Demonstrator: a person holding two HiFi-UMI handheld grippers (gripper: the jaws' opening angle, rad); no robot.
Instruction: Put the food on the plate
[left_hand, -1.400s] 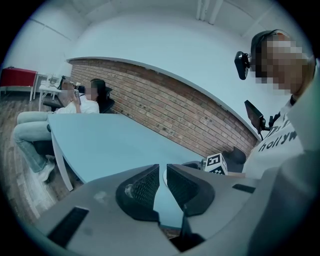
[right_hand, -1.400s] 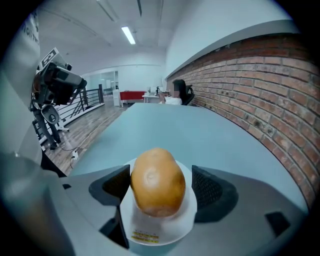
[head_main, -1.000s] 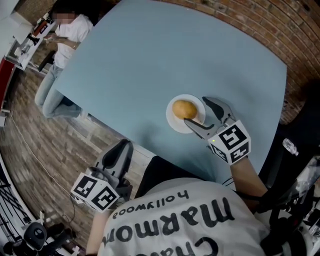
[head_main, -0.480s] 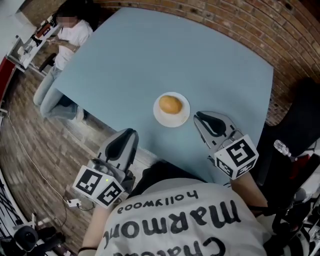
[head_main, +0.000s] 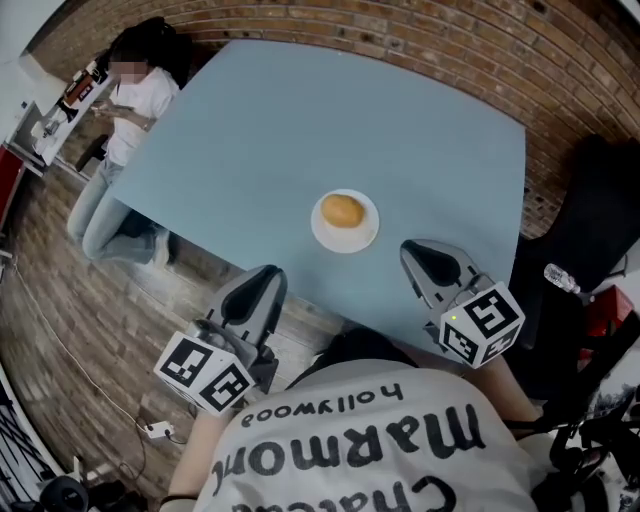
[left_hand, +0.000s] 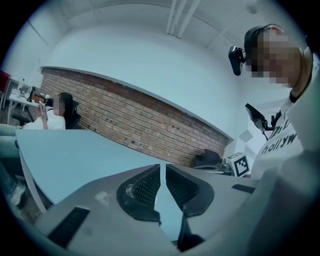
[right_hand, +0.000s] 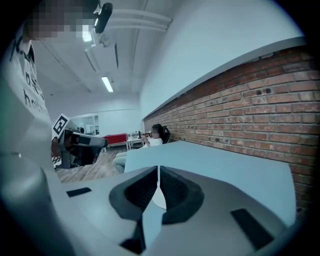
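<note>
Near bun (head_main: 343, 210) on plate (head_main: 371, 232): left gripper (head_main: 266, 276) narrow, empty; right gripper (head_main: 416, 254) just closed, empty

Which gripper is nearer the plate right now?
Right. The right gripper hangs over the table just right of the plate; the left gripper sits off the table's near edge, lower-left of it.

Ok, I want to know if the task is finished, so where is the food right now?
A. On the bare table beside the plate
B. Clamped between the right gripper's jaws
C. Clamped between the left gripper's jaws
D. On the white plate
D: in the head view the food, round and golden, sits on the white plate, which rests on the blue table.
</note>
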